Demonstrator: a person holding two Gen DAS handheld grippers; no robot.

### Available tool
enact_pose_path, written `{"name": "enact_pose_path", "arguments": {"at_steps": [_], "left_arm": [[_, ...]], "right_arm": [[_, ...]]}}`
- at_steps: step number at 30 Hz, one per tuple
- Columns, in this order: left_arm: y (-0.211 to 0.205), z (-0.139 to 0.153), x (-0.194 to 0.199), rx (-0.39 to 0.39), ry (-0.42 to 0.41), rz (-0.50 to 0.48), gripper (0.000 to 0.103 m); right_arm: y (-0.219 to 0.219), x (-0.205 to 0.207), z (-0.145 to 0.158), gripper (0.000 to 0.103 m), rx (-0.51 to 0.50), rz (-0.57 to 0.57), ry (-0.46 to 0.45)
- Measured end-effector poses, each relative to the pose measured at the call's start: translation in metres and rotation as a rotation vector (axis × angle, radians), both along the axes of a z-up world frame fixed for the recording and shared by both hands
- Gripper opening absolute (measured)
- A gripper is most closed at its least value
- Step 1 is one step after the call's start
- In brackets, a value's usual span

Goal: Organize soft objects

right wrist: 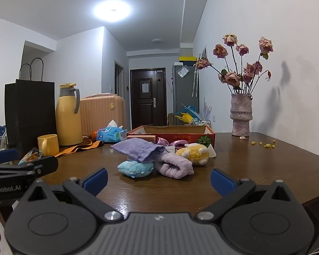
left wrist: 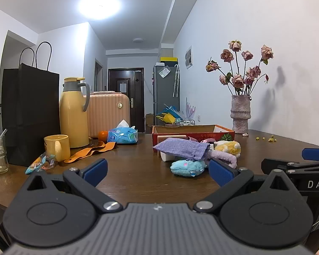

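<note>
Ahead of both tongs, a small heap of soft things lay on the dark brown wooden counter (right wrist: 255, 165). A lilac woven drawstring pouch (right wrist: 138, 148) topped it, its long axis running crosswise and its gathered mouth pointing toward the right tongs' side. Under that mouth sat a light-blue plush toy (right wrist: 135, 168), lying crosswise, and beside it a folded lavender terry towel (right wrist: 174, 165) with its end turned toward the tongs. A yellow-and-white plush toy (right wrist: 194, 152) lay just beyond the towel, against an open red cardboard box (right wrist: 204, 136).

The left tongs (left wrist: 157, 169) and the right tongs (right wrist: 158, 177) both stood wide apart, holding nothing. Bare counter lay between them and the heap, with more open room off to the right up to the counter's edge.

The pouch hid the white item beneath it; the box's contents were hard to make out.
</note>
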State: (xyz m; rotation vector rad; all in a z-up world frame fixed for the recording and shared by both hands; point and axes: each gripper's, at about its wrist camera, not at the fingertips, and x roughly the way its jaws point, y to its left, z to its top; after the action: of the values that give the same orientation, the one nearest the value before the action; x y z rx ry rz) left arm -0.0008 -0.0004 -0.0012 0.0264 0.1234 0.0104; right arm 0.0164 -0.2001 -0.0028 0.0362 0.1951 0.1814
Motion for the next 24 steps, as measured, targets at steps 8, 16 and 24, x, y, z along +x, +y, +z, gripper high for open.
{"name": "enact_pose_path", "arguments": {"at_steps": [8,16,24], "left_arm": [[0.0005,-0.0003,0.0001,0.000,0.000,0.000,0.103],[0.0021,0.0002,-0.0016,0.000,-0.001,0.001,0.103],[0.0029,0.0021,-0.0020,0.001,-0.002,0.002,0.103]], "right_arm": [[-0.0006,0.0010,-0.0010,0.103,0.009,-0.008,0.009],[-0.0007,0.0010,-0.0018,0.103,0.007,-0.008,0.006],[-0.0035,0.0005,-0.0010,0.103,0.017,-0.011,0.004]]}}
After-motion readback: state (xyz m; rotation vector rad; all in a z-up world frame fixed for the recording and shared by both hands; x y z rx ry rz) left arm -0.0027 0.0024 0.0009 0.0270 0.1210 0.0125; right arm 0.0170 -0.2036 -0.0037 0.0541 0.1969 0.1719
